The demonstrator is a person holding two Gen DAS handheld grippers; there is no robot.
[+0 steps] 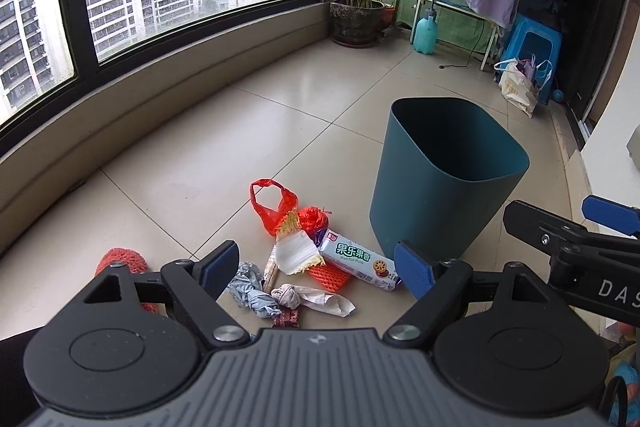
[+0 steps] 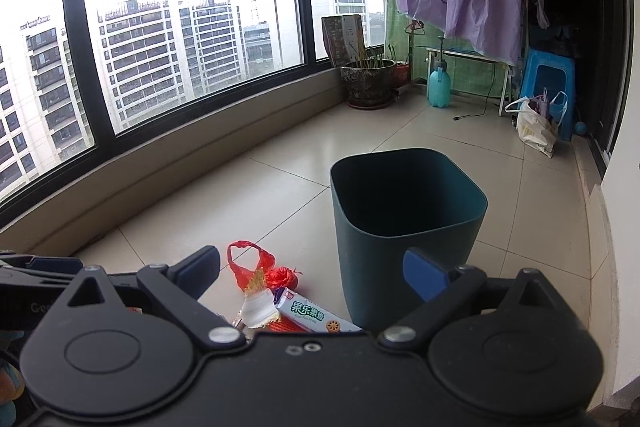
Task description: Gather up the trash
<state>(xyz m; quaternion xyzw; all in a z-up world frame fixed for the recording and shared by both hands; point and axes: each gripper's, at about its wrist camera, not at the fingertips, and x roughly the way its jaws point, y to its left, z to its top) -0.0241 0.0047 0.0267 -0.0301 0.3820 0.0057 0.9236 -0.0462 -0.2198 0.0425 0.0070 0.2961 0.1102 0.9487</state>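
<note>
your left gripper [image 1: 316, 267] hangs above the floor [image 1: 224, 147] with its jaws spread wide and nothing between them. framed in that gap is the trash pile: a biscuit pack [image 1: 358, 261] lying flat, one end near the foot of the bin [image 1: 444, 183], a red bag [image 1: 272, 205] just behind it, a white wrapper [image 1: 294, 253] over an orange net [image 1: 330, 277], grey crumpled paper [image 1: 252, 289] nearest you. more orange netting [image 1: 124, 259] peeks out behind your left finger. the bin stands upright, mouth open, right of the pile. your right gripper [image 1: 576, 243] pokes in from the right edge.

over on the right wrist view, your right gripper [image 2: 316, 277] is also wide open and holding nothing. the bin [image 2: 408, 227] sits dead ahead, partly behind the right finger. the biscuit pack [image 2: 316, 317], white wrapper [image 2: 258, 309] and red bag [image 2: 252, 265] lie left of the bin, low in the gap. the left gripper [image 2: 36, 271] shows at the left edge. a plant pot [image 2: 368, 81] stands far back by the window [image 2: 180, 19].
</note>
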